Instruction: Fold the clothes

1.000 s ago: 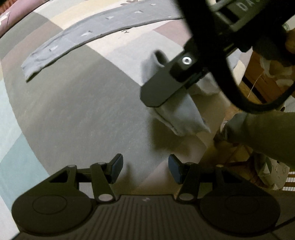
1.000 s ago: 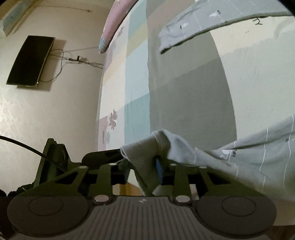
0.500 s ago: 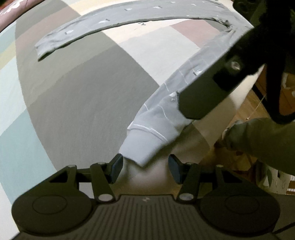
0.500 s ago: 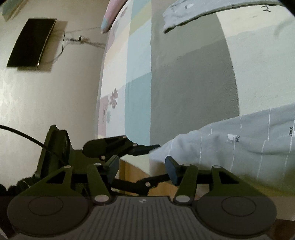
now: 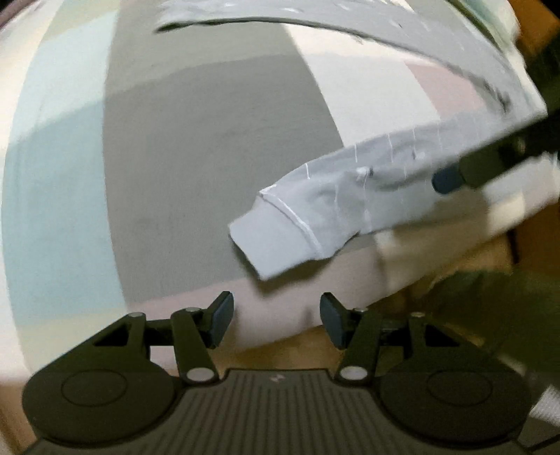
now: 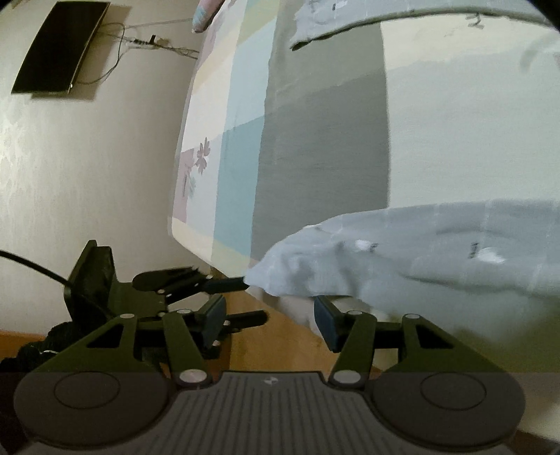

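Observation:
A grey long-sleeved garment with thin white lines lies on the patchwork bedspread [image 5: 210,140]. Its near sleeve [image 5: 315,210] lies flat by the bed's edge, cuff [image 5: 269,241] toward my left gripper. My left gripper [image 5: 273,316] hovers just short of that cuff, open, with nothing between the pads. One blue-padded finger [image 5: 448,180] of the right gripper shows above the sleeve at the right. In the right wrist view my right gripper [image 6: 269,311] is open and empty, just below the sleeve [image 6: 350,266]. The left gripper [image 6: 255,299] sits close on its left. The far sleeve [image 5: 315,21] stretches across the top.
The wooden floor [image 6: 280,346] lies below the bed's edge. A dark screen [image 6: 59,45] with cables hangs on the wall at the left. A pink pillow [image 6: 204,14] lies at the bed's far end. A person's olive sleeve [image 5: 507,315] is at the lower right.
My right gripper opened and let go of the sleeve cuff, which dropped flat onto the bed. It then drew back from the sleeve. My left gripper rolled and shifted along the bed's edge.

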`<state>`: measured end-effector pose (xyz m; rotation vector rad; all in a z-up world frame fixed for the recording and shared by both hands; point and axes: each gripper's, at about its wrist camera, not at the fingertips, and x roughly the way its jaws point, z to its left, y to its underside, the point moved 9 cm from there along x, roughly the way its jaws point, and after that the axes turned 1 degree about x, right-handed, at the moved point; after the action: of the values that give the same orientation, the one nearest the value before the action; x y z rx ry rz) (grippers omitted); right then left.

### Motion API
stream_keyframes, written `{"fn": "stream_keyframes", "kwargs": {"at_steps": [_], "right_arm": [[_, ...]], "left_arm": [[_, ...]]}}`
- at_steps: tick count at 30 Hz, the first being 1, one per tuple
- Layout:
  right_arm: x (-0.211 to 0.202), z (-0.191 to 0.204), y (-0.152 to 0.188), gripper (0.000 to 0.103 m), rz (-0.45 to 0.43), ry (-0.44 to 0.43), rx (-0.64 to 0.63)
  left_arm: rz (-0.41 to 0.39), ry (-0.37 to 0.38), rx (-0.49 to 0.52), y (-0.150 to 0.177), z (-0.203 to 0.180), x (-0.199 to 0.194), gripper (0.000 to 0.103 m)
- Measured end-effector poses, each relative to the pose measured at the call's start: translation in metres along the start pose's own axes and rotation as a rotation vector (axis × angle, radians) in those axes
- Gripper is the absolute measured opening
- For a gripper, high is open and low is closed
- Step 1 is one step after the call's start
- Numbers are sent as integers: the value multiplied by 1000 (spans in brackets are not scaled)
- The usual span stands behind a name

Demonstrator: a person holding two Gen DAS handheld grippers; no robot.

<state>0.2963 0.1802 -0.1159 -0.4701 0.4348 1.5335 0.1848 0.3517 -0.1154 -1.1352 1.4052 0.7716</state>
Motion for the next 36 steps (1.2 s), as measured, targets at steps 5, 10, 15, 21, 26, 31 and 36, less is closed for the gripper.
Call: {"fn": "stream_keyframes", "kwargs": {"at_steps": [5,10,15,21,26,31,36], "right_arm": [[-19,-16,-8,62,30,58,-63],[-24,-25,-23,62,46,126,-174],[-9,-23,-58,62,42,180,-317],[48,-8,-88,60,104,246,-538],[92,-9,-81,58,200,315,-685],[104,-5,-70,55,224,345,-771],[88,-3,-80,54,121,395,-746]], "left_arm": [[-70,187,-339,-3,-3,5,55],[-222,318,-681,-9,17,23,55],[-338,347,-856,-2,34,34,52],[-407,345,-926,4,44,40,11],[-470,254,-760,-2,39,20,8],[-566,195,-522,-19,32,-19,7],[-534,116,-528,-17,70,-15,8]]}}
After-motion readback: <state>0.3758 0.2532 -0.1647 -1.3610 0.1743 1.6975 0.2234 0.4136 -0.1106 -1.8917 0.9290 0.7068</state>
